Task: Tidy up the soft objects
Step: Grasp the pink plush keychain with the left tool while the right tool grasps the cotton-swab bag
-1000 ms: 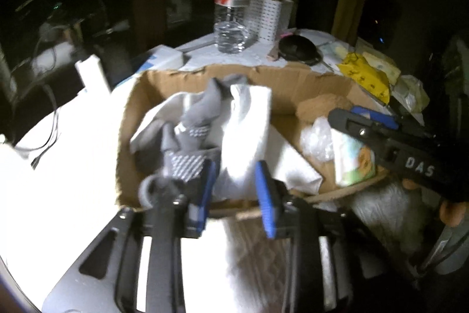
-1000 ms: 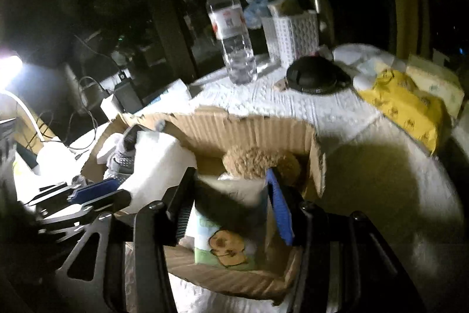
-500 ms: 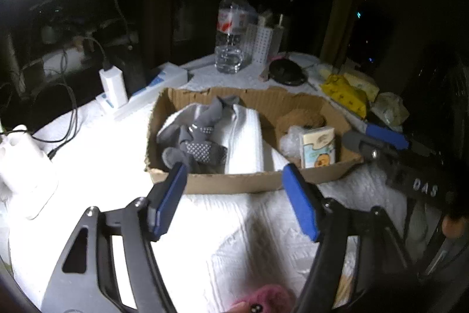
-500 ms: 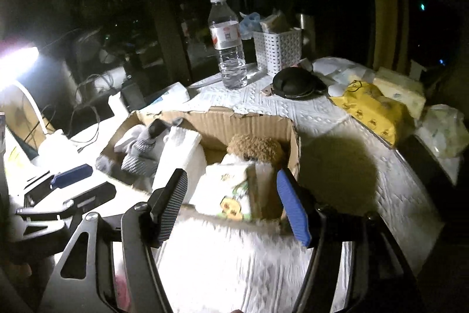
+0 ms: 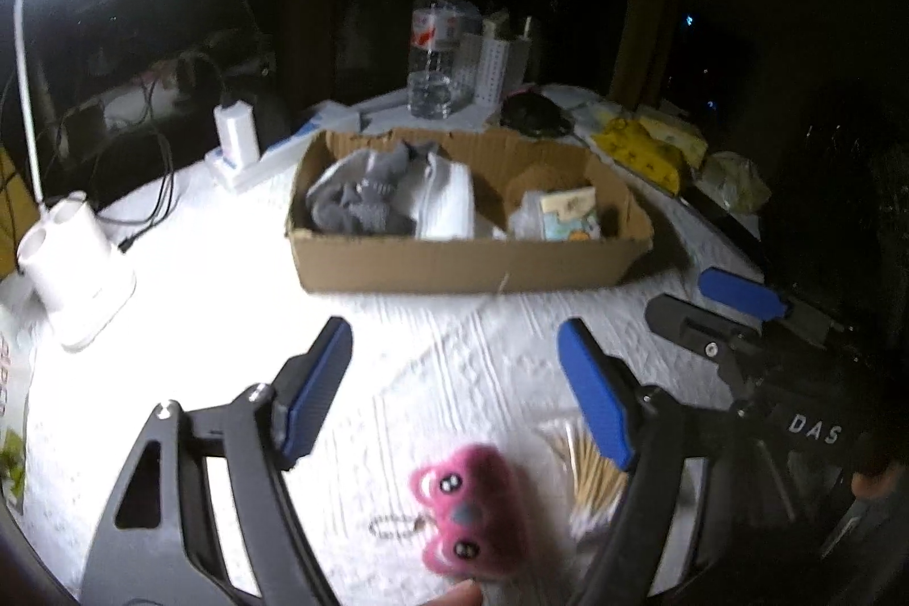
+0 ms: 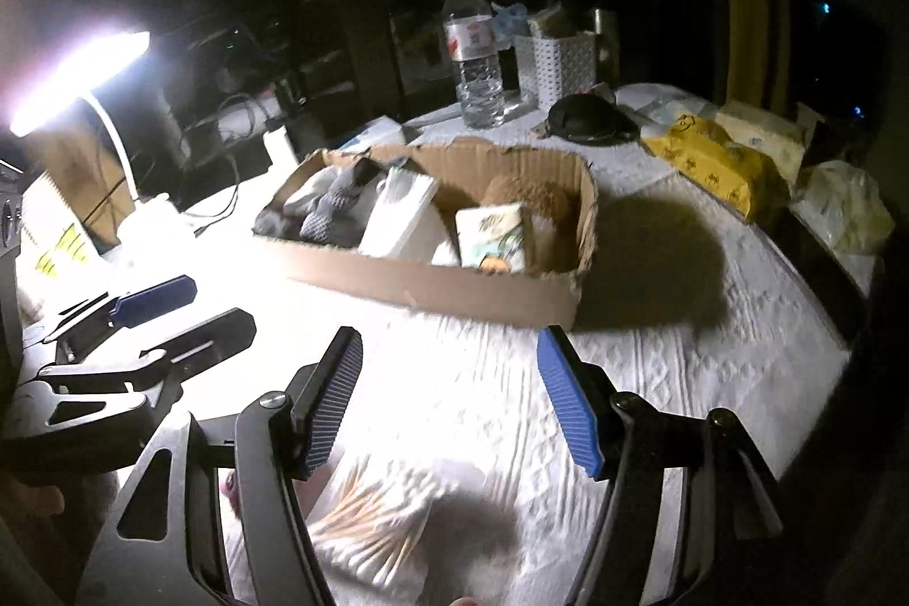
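A dark room's lamp is lighting the white desk (image 5: 187,299). Mid-frame, the box (image 5: 466,259) is holding socks (image 5: 363,203) and a towel (image 5: 449,203). Both claws, left (image 5: 454,390) and right (image 6: 449,401), have just been opening and are hanging spread, empty. The pink plush (image 5: 466,515) is lying bottom centre, probably next.

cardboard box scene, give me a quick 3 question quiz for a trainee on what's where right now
1. True or false: the grey socks lie inside the cardboard box.
2. Which soft thing is outside the box, on the white cloth? A) pink plush toy B) brown plush C) folded white towel
3. Fill in: neither the left gripper nor the right gripper holds anything; the jaws of both are ____.

Key: 1 true; 2 A; 3 open. The jaws of both have just been opening, with nothing between them.
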Motion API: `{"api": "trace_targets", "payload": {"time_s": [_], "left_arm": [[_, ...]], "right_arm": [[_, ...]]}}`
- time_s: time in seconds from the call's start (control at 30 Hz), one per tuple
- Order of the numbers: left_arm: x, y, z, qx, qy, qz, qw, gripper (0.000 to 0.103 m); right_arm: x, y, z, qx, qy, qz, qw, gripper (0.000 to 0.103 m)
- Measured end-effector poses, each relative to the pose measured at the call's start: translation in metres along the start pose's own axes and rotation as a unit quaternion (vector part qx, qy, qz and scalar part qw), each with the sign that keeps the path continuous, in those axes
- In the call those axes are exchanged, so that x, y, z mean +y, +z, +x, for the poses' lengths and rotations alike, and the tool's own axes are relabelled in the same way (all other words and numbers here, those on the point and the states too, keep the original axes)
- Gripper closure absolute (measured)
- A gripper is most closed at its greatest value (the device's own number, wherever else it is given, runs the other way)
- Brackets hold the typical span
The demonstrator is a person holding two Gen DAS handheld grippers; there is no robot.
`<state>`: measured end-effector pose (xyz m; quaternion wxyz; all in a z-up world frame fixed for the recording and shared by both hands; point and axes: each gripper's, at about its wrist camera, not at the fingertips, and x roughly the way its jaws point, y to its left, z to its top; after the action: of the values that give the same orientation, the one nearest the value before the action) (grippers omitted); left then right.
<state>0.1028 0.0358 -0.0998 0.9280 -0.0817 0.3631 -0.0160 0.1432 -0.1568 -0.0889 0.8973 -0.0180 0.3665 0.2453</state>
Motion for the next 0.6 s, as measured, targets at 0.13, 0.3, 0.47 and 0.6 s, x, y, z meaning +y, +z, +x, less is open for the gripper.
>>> {"api": "trace_targets", "payload": {"time_s": [0.13,0.3,0.47,0.6], "left_arm": [[0.003,-0.017,-0.002,0.012,0.015,-0.011,0.9998,0.027],[0.012,-0.042,0.000,0.038,0.021,-0.028,0.9987,0.027],[0.020,-0.059,0.008,0.062,0.024,-0.042,0.9969,0.027],[0.022,-0.066,0.007,0.066,0.017,-0.051,0.9964,0.027]], "right_arm": [[0.007,-0.013,-0.001,0.010,0.012,-0.005,1.000,0.028],[0.011,-0.029,0.002,0.025,0.015,-0.004,1.000,0.026],[0.015,-0.039,0.010,0.048,0.020,0.000,0.999,0.026],[0.021,-0.049,0.018,0.069,0.028,-0.002,0.997,0.026]]}}
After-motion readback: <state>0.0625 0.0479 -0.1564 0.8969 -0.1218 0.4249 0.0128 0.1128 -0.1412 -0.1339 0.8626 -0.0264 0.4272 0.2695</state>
